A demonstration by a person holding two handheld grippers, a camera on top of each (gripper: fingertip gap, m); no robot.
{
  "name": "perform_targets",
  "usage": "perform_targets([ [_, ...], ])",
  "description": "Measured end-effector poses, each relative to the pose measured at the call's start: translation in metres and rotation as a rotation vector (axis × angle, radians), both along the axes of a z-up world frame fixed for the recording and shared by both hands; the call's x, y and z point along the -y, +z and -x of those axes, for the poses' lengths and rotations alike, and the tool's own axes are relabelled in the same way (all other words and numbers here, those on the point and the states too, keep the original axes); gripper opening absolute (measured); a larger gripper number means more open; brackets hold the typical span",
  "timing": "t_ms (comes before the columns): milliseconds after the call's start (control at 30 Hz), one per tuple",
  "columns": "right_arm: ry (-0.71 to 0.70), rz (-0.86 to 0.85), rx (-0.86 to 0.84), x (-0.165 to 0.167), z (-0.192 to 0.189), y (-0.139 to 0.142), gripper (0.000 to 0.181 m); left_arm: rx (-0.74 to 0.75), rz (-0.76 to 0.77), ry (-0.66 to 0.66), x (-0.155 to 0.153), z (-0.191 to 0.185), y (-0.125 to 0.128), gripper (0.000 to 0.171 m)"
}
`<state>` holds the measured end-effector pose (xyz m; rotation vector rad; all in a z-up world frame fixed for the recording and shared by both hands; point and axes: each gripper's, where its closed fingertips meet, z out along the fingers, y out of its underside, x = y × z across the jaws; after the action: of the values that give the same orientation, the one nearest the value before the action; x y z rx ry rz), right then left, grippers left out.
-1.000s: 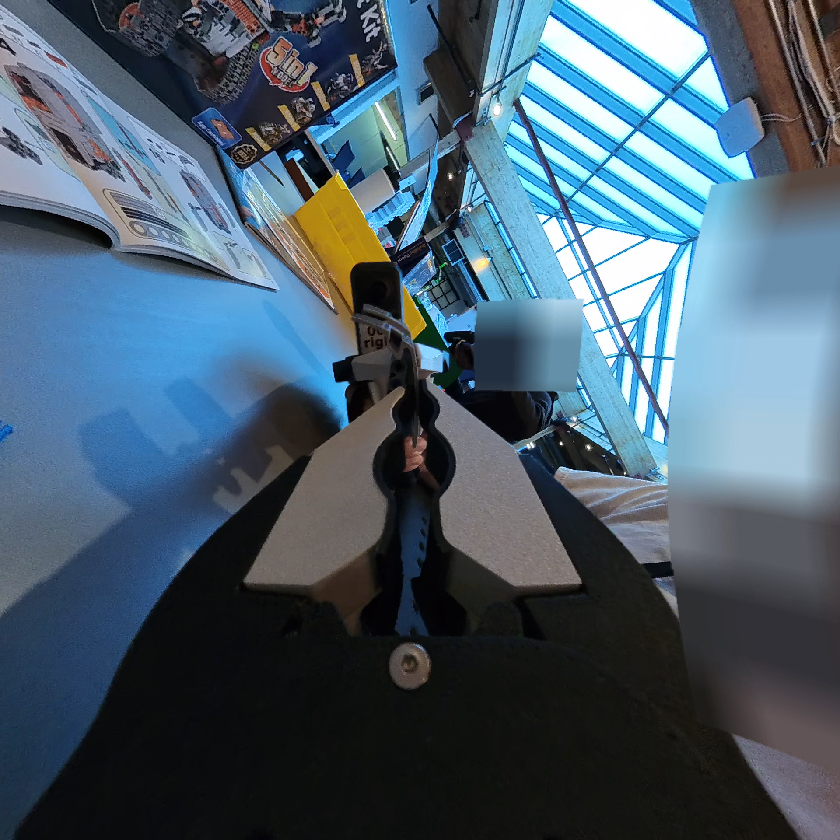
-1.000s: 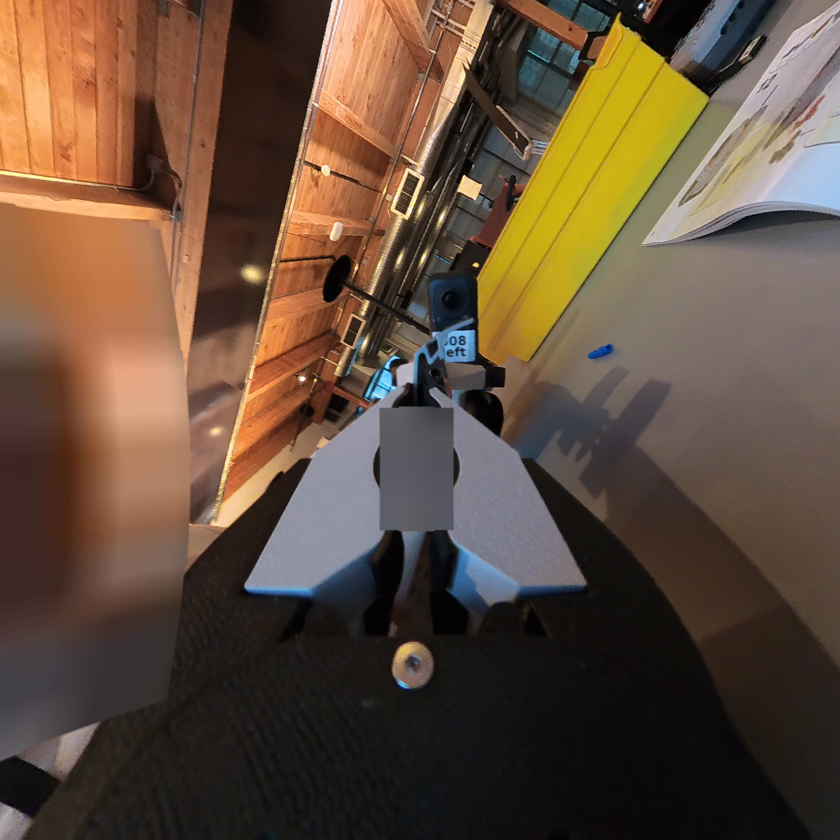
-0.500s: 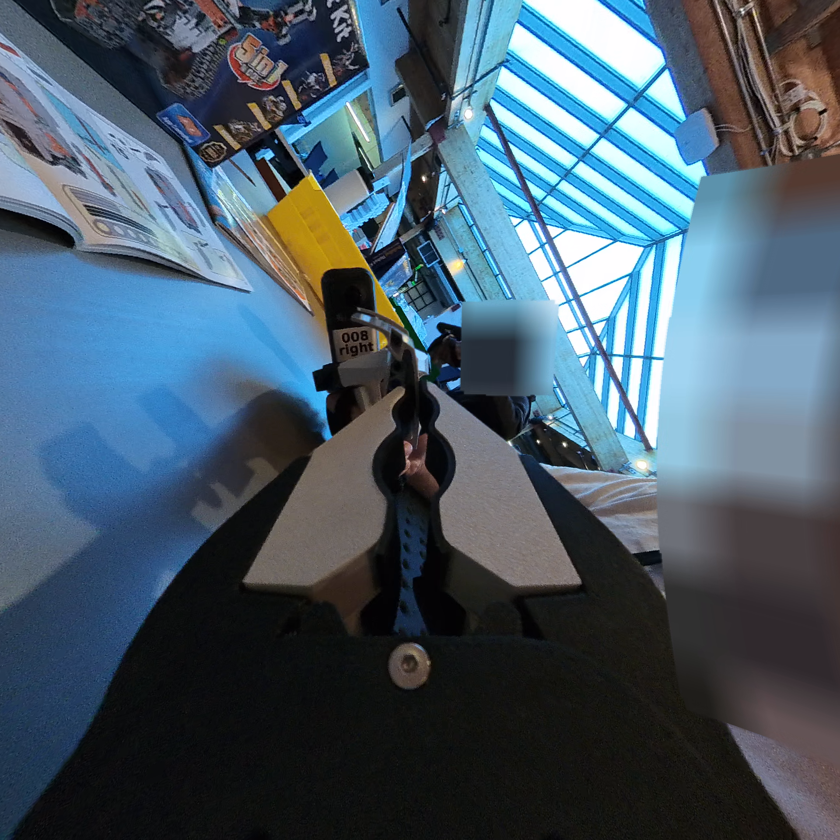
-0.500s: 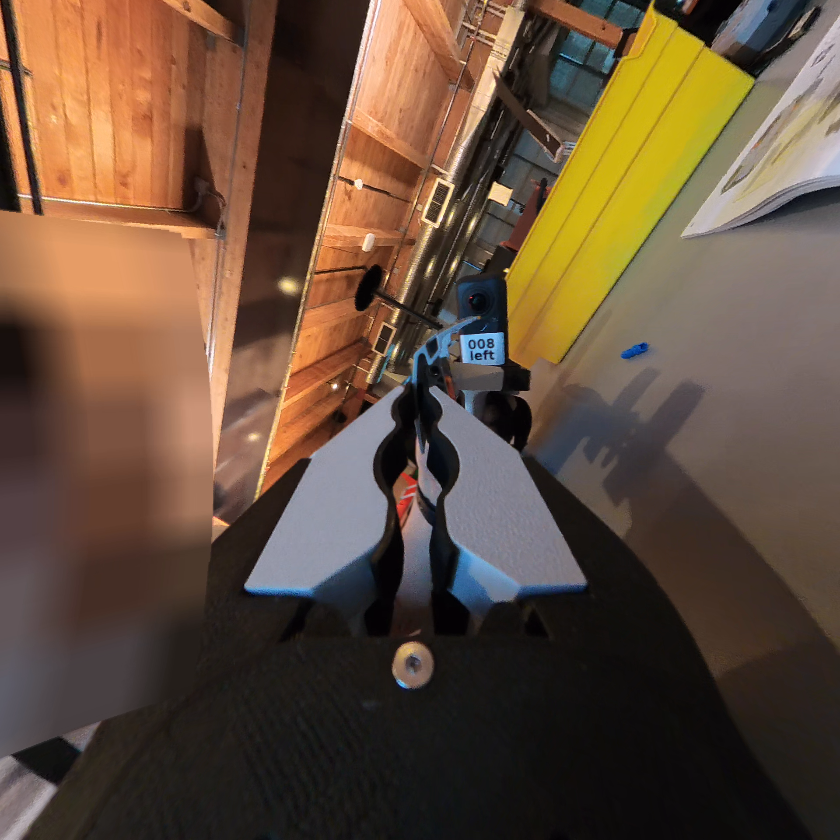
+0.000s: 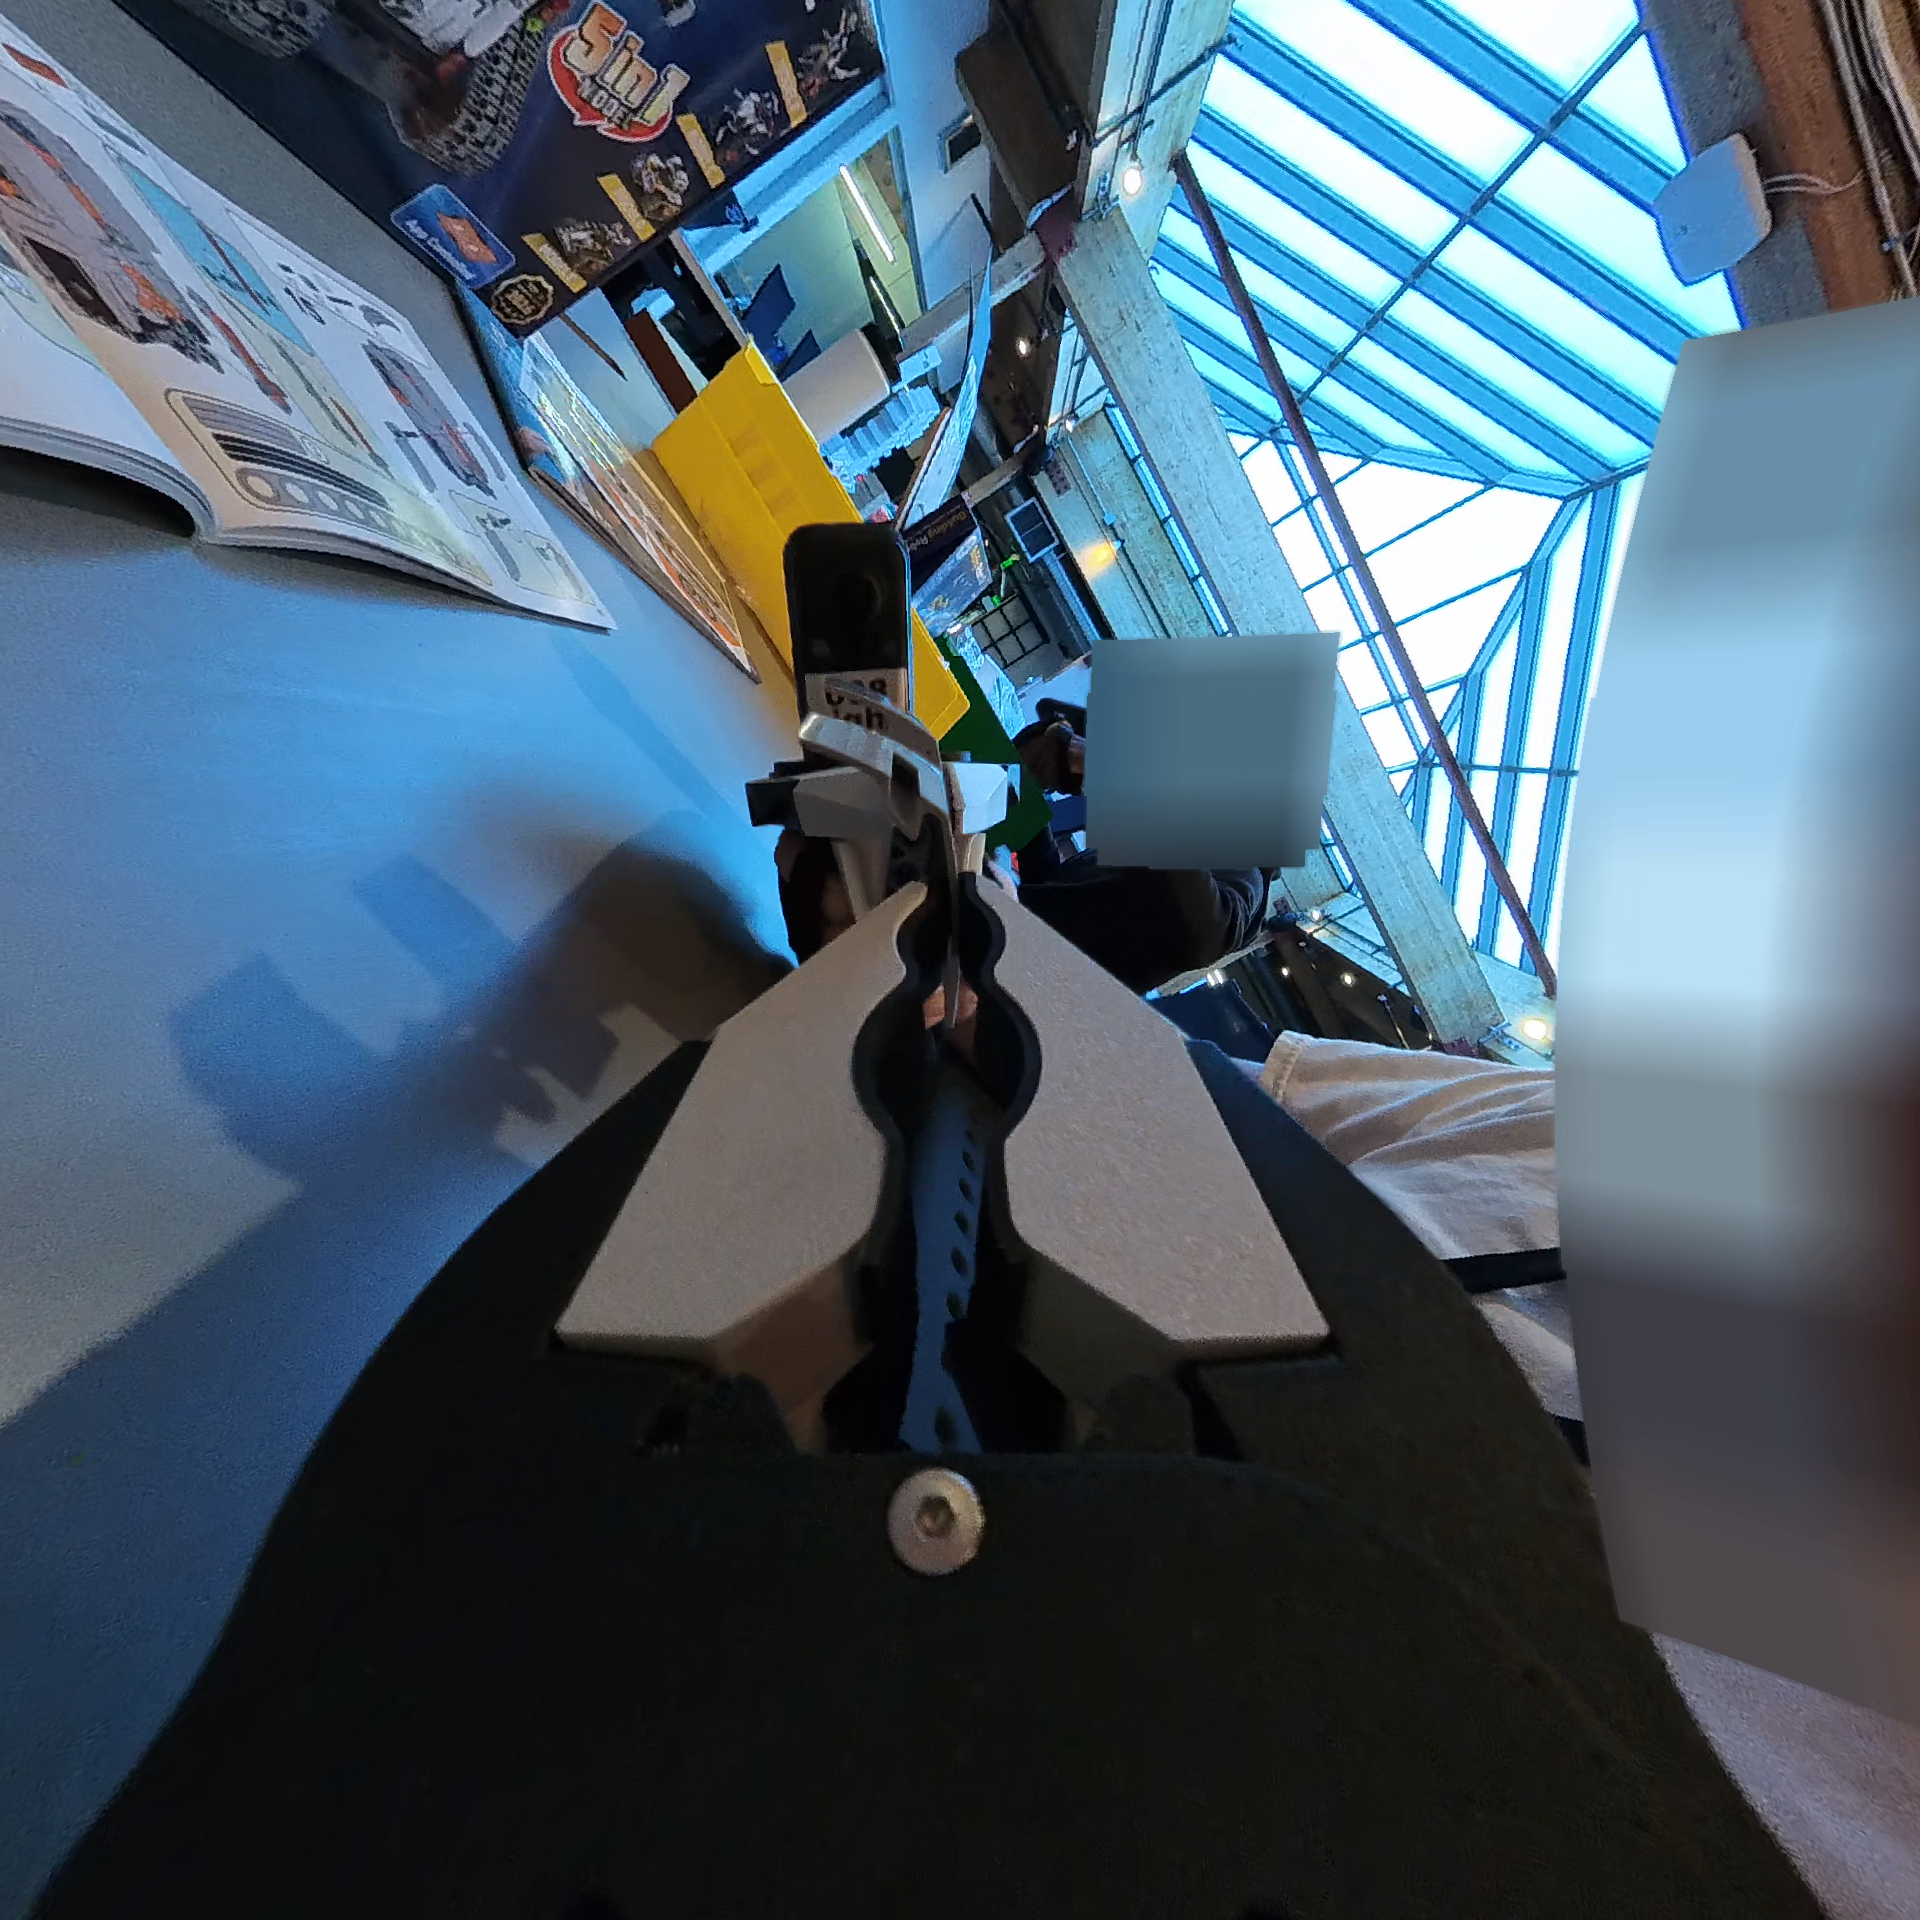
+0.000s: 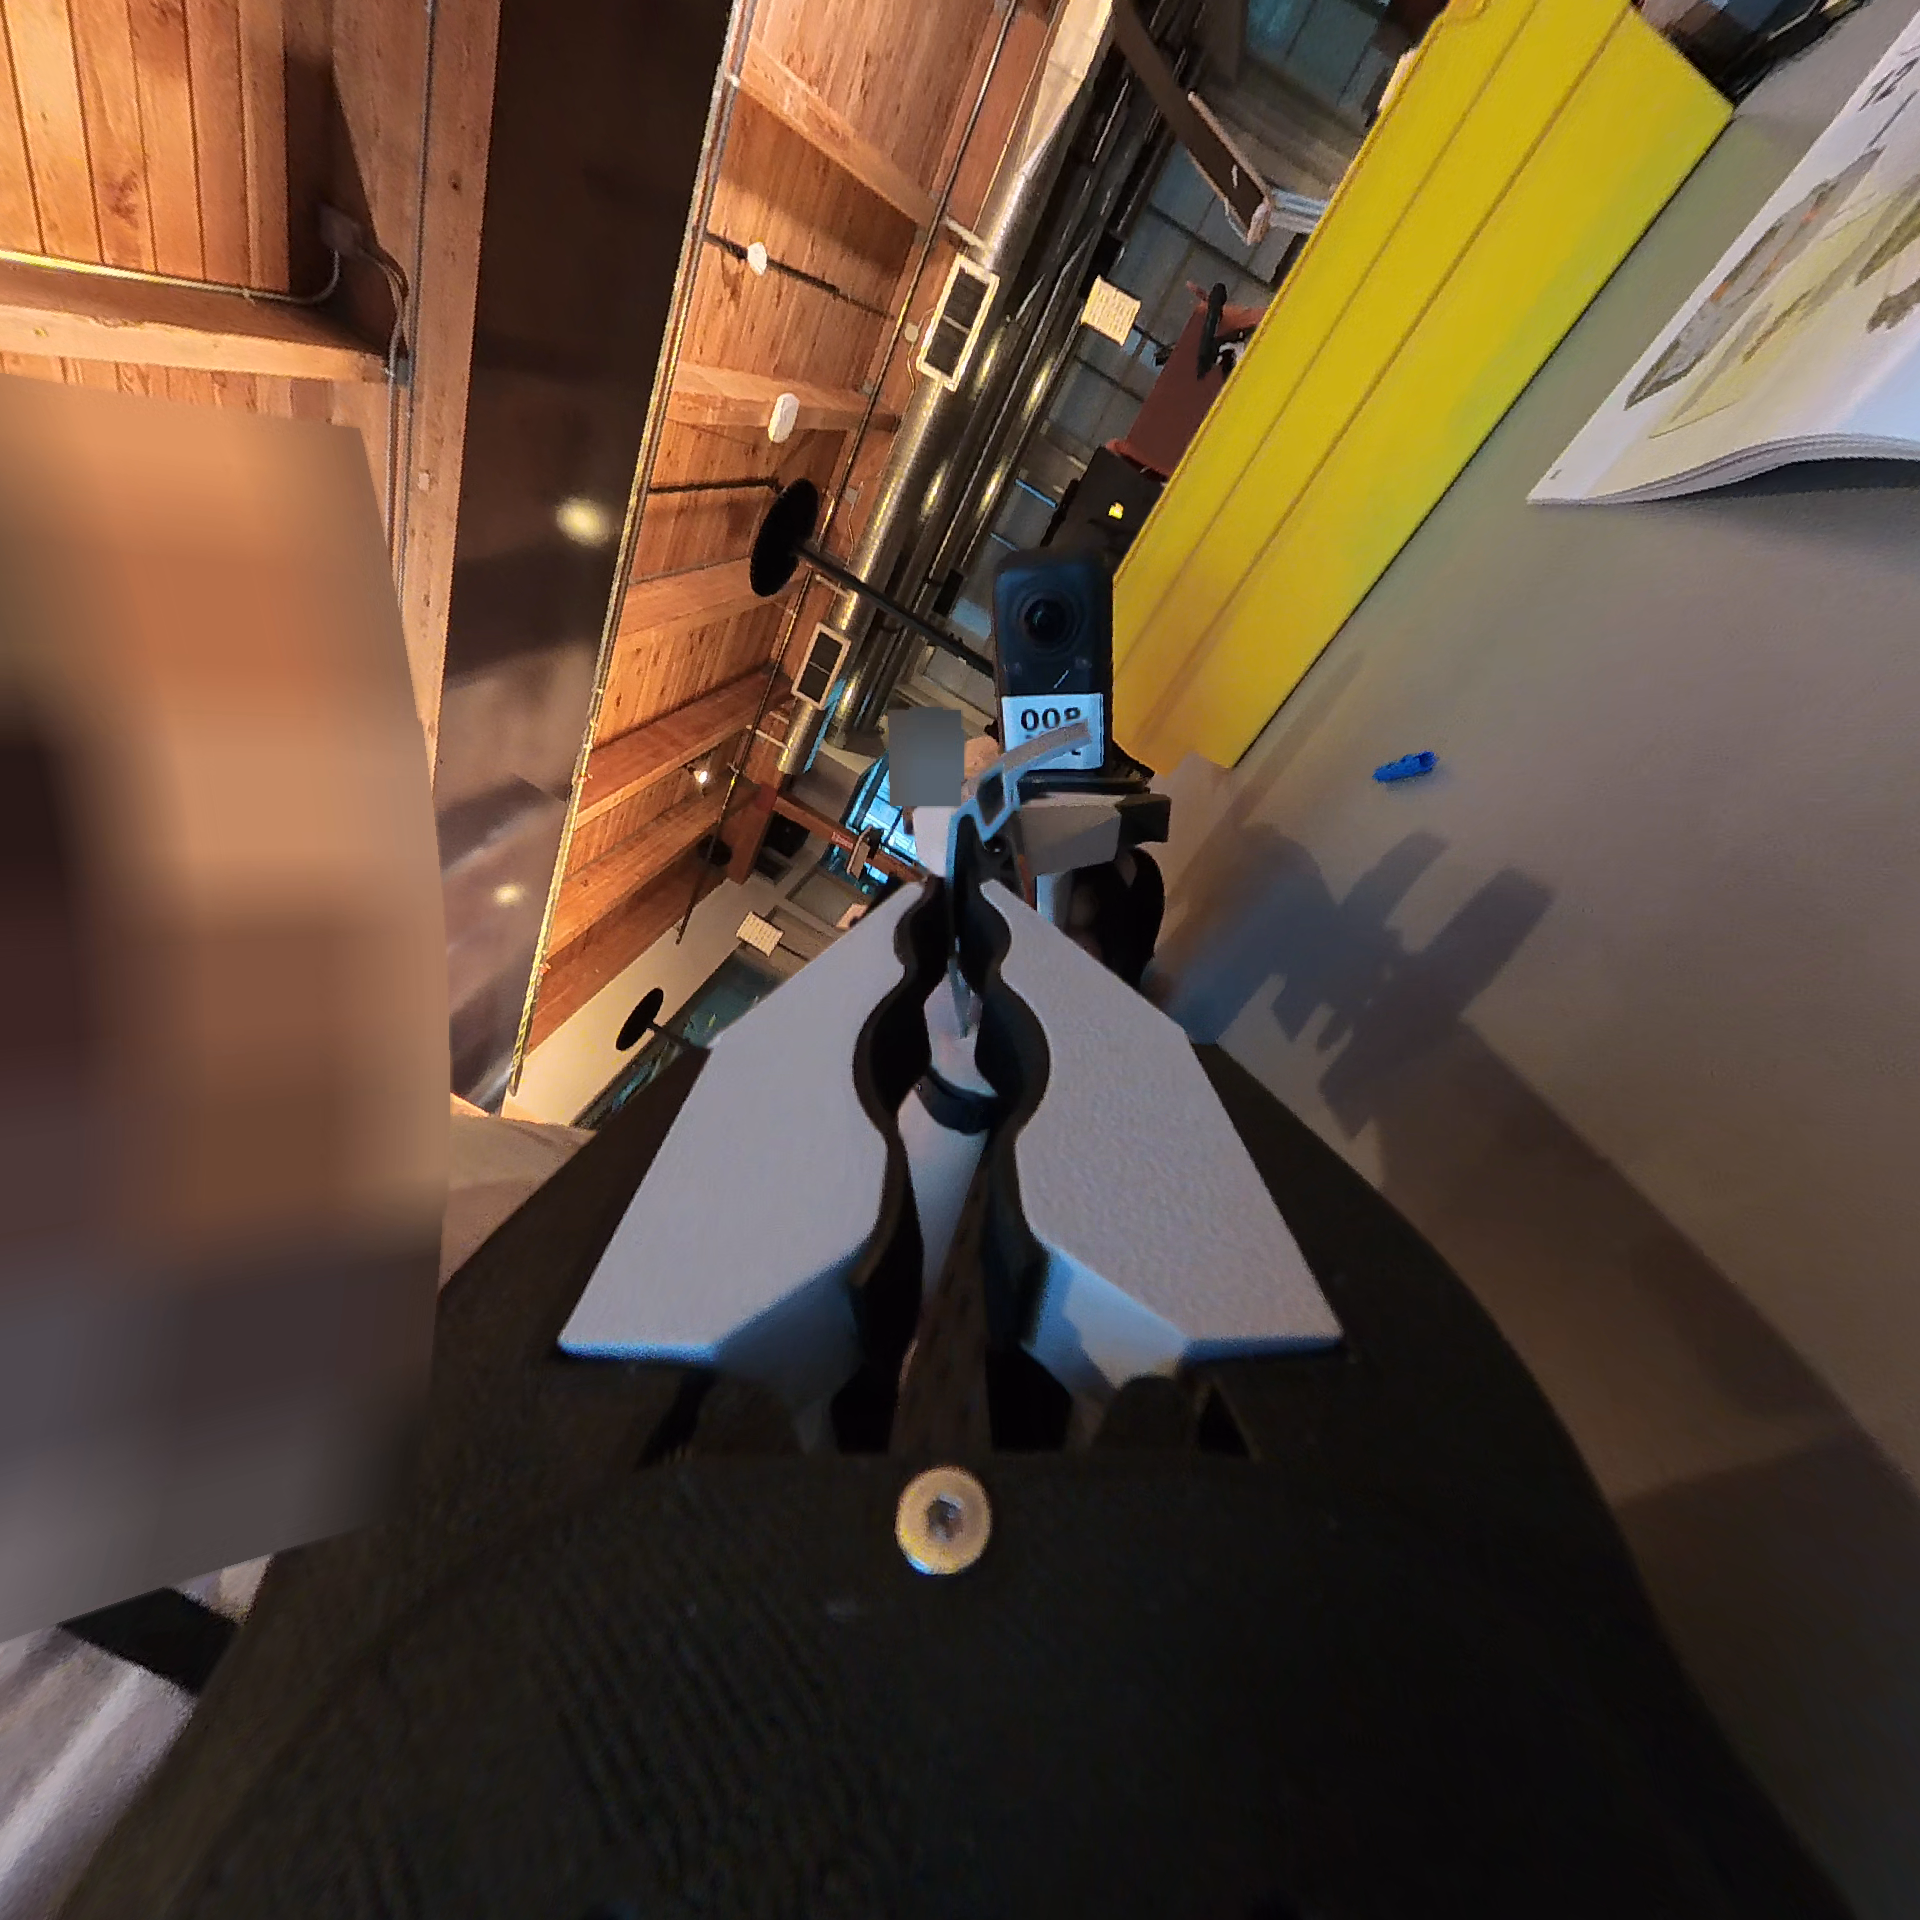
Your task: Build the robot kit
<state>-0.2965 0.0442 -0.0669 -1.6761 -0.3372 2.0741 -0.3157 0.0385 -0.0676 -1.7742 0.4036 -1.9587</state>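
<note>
Barely anything's moved: left tongs [image 5: 943, 935] still clamp the blue holed beam [image 5: 951, 1195], right tongs [image 6: 956, 920] still pinch the grey curved piece [image 6: 1000, 787].

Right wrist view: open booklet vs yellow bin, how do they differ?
Pose: the open booklet lies flat with its pages spread, while the yellow bin stands up from the surface.
Look: the booklet is pale with printed pictures, and the bin is plain yellow with ridged sides.
Build: the booklet is thin, and the bin is bulky.
Both rest on the grey table.
</note>
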Motion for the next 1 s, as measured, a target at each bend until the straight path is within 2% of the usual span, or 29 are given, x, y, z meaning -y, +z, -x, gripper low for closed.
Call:
perform_targets([
  [233,0.027,-0.032,0.080,0.000,-0.004,-0.008,0.001,-0.057,0.001,-0.009,0.000,-0.004,-0.007,0.000],
  [500,0.003,-0.066,0.057,-0.002,-0.003,-0.002,0.000,-0.067,-0.050,0.015,0.000,-0.003,-0.003,0.000],
  [900,0.002,-0.075,0.036,0.002,-0.004,0.005,0.000,-0.006,-0.063,-0.011,0.003,-0.004,0.007,0.000],
  [1000,0.007,-0.108,0.012,0.007,-0.003,0.014,0.002,0.017,-0.079,-0.023,0.006,-0.003,0.012,0.000],
])
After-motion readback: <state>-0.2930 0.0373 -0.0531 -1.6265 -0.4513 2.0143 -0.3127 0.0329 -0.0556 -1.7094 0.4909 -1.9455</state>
